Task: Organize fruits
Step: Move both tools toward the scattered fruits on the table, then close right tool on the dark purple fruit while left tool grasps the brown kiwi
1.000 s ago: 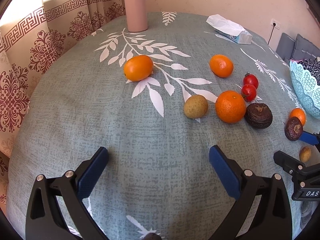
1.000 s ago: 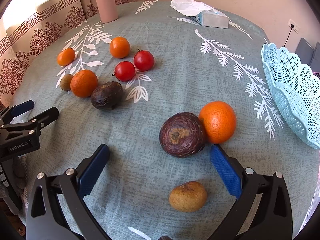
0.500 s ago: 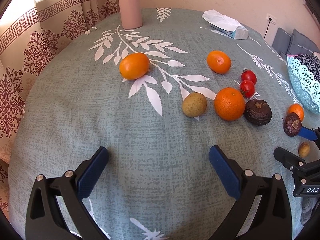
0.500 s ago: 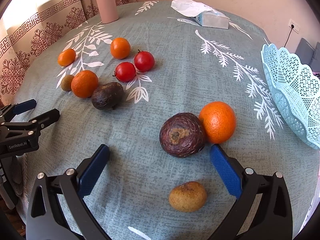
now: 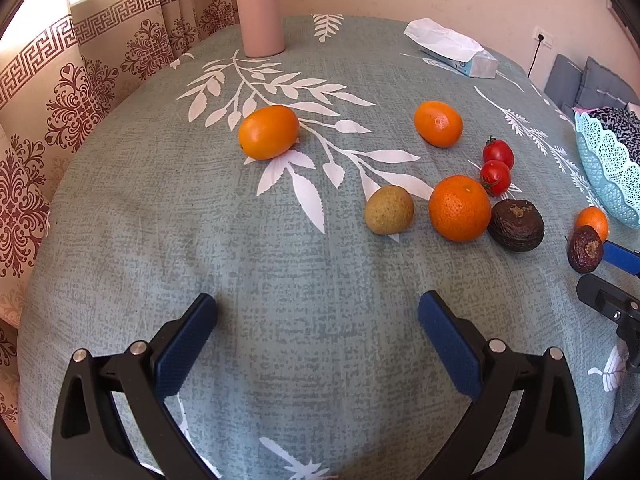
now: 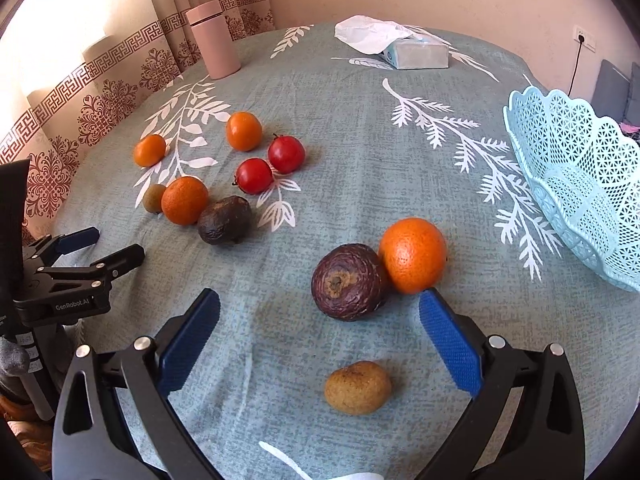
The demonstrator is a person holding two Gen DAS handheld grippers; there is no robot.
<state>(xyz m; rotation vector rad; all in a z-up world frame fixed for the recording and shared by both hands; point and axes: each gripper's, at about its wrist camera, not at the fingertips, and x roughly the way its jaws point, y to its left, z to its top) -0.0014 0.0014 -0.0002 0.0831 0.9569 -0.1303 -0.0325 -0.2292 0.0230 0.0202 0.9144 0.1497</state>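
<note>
Fruits lie loose on a grey-green leaf-print cloth. In the left wrist view my left gripper (image 5: 318, 308) is open and empty, well short of an oval orange (image 5: 268, 132), a tan fruit (image 5: 389, 209), a mandarin (image 5: 459, 207), a dark wrinkled fruit (image 5: 516, 225), two tomatoes (image 5: 496, 165) and a far mandarin (image 5: 438, 123). In the right wrist view my right gripper (image 6: 319, 306) is open and empty. A small tan fruit (image 6: 357, 387) lies between its fingers. A purple passion fruit (image 6: 349, 281) and an orange (image 6: 413, 255) sit just ahead. The light blue lattice basket (image 6: 576, 184) stands to the right.
A pink flask (image 5: 259, 8) stands at the far edge by the patterned curtain (image 5: 60, 92). A tissue pack (image 6: 416, 53) lies at the back. The left gripper shows at the left of the right wrist view (image 6: 102, 256). A wall socket and cable (image 6: 581, 40) are at the far right.
The left gripper has drawn back and tilted up a little, so the fruits sit lower and further in its view. The right gripper has barely moved. No fruit has moved.
</note>
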